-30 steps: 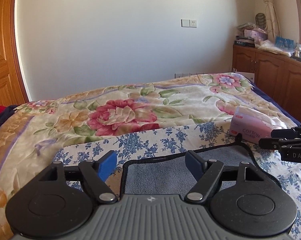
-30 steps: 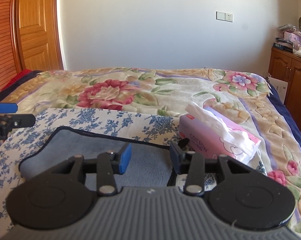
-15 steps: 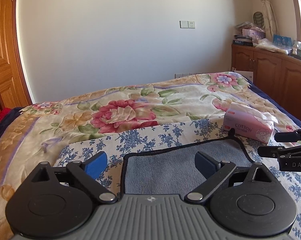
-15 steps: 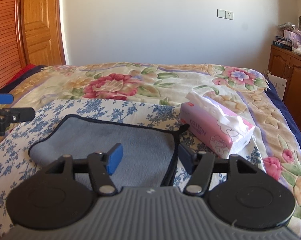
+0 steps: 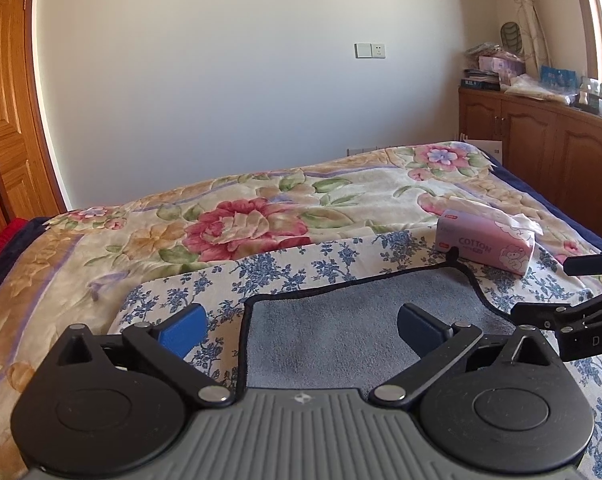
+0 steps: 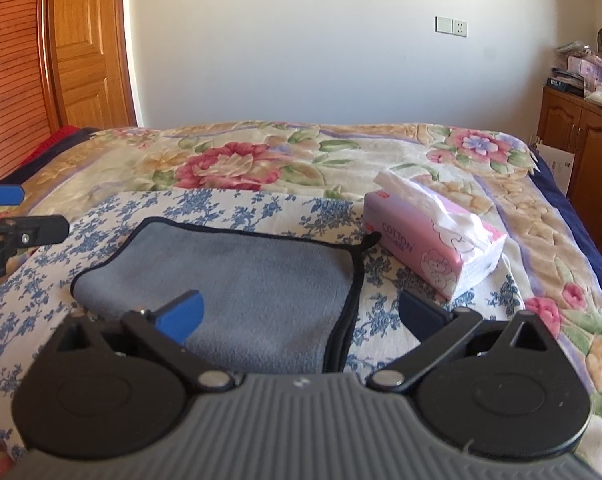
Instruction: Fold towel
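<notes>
A grey towel (image 5: 353, 320) with a black hem lies folded flat on a blue-flowered cloth (image 5: 301, 268) on the bed; it also shows in the right wrist view (image 6: 261, 280). My left gripper (image 5: 301, 328) is open and empty, raised above the towel's near left part. My right gripper (image 6: 301, 314) is open and empty above the towel's near right edge. The right gripper's fingers (image 5: 557, 312) show at the right of the left wrist view, and the left gripper's fingers (image 6: 25, 232) show at the left of the right wrist view.
A pink tissue pack (image 5: 489, 246) lies just beyond the towel's far right corner, also in the right wrist view (image 6: 433, 240). A floral bedspread (image 5: 241, 228) covers the bed. Wooden cabinets (image 5: 541, 148) stand on the right, a wooden door (image 6: 85, 48) on the left.
Both grippers have opened wider and drawn back and up from the towel, which now lies free on the cloth.
</notes>
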Demonstrator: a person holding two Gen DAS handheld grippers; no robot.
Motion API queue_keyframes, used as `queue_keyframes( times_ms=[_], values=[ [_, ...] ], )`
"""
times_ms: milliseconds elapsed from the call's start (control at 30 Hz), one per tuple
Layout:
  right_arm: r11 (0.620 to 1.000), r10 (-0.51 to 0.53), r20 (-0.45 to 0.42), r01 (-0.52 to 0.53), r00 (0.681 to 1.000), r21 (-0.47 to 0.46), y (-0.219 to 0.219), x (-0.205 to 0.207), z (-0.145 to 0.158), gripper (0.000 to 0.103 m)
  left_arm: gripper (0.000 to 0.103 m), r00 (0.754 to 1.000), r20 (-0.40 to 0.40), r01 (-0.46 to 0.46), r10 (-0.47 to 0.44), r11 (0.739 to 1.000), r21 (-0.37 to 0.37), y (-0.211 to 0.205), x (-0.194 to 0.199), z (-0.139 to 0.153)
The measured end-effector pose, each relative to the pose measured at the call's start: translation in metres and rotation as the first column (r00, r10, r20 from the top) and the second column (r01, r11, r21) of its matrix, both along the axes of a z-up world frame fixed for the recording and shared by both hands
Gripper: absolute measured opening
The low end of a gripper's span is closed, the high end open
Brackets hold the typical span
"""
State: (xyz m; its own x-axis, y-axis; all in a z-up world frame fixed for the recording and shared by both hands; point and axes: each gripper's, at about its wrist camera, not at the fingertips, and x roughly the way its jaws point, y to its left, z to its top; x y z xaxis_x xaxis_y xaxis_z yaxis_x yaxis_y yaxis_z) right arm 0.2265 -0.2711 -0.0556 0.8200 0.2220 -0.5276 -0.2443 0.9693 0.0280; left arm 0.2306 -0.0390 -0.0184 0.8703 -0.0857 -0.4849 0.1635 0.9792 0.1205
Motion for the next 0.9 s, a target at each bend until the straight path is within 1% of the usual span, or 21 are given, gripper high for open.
queue_keyframes(
  times_ms=[233,333,433,633,733,900],
  values=[
    [1.0,-0.006,0.019,0.006,1.0,-0.006,-0.001,-0.017,0.01,0.103,0.103,1.0,-0.018,-0.003,0.004,1.0,0.005,0.001,-0.016,0.001],
    [1.0,-0.014,0.034,0.014,0.999,0.0,-0.003,-0.028,0.017,0.103,0.103,1.0,-0.01,-0.016,0.017,1.0,0.012,0.001,-0.026,0.004],
    [0.999,-0.027,0.037,0.026,0.999,0.023,-0.009,-0.038,0.023,0.103,0.103,1.0,-0.008,-0.022,0.022,1.0,0.004,0.002,-0.037,0.009],
    [0.997,-0.057,0.04,0.054,0.998,0.063,-0.02,-0.059,0.031,0.103,0.103,1.0,0.018,0.0,0.001,1.0,-0.012,0.003,-0.064,0.022],
    [0.997,-0.061,0.03,0.059,0.998,0.055,-0.019,-0.068,0.033,0.103,0.103,1.0,0.03,0.006,-0.006,1.0,-0.003,0.002,-0.077,0.027],
    [0.997,-0.059,0.04,0.057,0.997,0.048,-0.018,-0.081,0.036,0.103,0.103,0.999,0.033,0.01,-0.011,1.0,0.015,0.005,-0.095,0.03]
  ],
)
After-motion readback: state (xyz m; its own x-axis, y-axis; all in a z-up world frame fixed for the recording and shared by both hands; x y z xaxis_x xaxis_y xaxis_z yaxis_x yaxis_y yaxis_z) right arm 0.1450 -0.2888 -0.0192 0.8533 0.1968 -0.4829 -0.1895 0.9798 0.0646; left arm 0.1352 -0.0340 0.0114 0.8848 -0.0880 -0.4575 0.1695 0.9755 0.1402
